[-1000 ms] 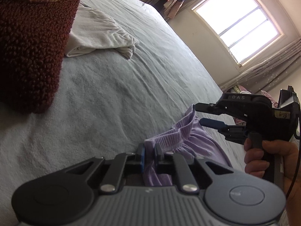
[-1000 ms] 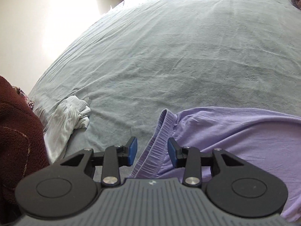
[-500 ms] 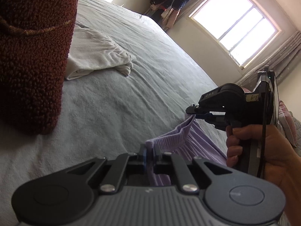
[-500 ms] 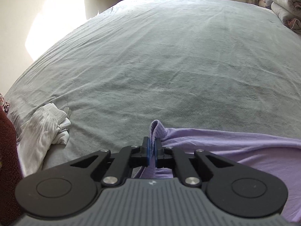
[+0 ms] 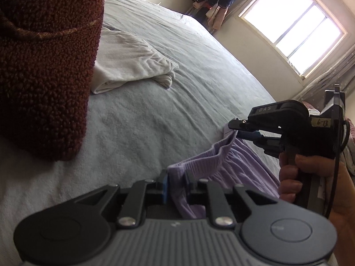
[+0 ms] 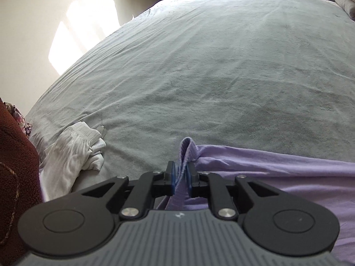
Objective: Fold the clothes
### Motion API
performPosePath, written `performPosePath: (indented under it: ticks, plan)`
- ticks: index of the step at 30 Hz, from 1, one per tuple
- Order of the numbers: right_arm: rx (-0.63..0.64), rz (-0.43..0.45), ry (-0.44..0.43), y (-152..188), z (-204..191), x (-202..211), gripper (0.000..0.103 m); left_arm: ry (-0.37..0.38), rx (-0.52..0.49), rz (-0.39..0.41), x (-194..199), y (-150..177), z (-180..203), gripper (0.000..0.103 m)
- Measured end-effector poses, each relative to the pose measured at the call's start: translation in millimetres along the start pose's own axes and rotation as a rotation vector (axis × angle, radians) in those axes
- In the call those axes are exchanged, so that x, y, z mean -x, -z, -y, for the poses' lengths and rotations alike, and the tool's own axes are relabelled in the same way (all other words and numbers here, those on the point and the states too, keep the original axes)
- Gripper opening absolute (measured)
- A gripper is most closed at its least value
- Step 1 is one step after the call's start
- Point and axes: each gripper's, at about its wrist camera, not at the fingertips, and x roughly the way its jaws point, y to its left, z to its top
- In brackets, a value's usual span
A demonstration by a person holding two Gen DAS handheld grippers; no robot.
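Two close, downward wrist views, shared bed

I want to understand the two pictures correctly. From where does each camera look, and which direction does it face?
Left wrist: sits on the left gripper, faces across the bed toward the window; shows its own fingers, the right gripper and a hand.
Right wrist: sits on the right gripper, faces along the bed toward the far wall; shows only its own fingers.
Shared: the purple garment between both grippers' opening jaws, the white garment, the dark red fabric.
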Motion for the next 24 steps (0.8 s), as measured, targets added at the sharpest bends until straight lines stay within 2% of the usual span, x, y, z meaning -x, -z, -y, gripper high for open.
performPosePath:
  ticks: [1, 2, 3, 7, 11, 18, 24]
  plan:
    - [0.009, 0.013, -0.002, 0.9, 3.9, 9.0, 0.033, -0.002, -0.002, 0.007, 1.3, -0.5, 1.5, 0.032]
    - [0.020, 0.024, -0.003, 2.5, 8.5, 17.8, 0.046, -0.006, -0.003, 0.021, 3.9, -0.7, 3.8, 0.034]
    - [0.033, 0.031, -0.002, 4.9, 13.7, 26.4, 0.049, -0.011, -0.006, 0.035, 6.5, -0.9, 6.1, 0.036]
    - [0.064, 0.045, 0.009, 17.2, 41.6, 60.5, 0.049, -0.045, -0.039, 0.106, 17.4, -1.5, 16.6, 0.040]
    - [0.062, 0.060, 0.026, 37.6, 78.7, 100.9, 0.049, -0.038, -0.078, 0.146, 24.9, 2.3, 30.8, 0.043]
    - [0.016, 0.082, 0.096, 88.6, 147.1, 168.5, 0.049, 0.061, -0.209, 0.088, 22.0, 23.2, 66.1, 0.041]
    - [-0.052, 0.100, 0.165, 137.2, 201.4, 222.8, 0.049, 0.160, -0.339, -0.024, 15.0, 48.5, 95.6, 0.041]
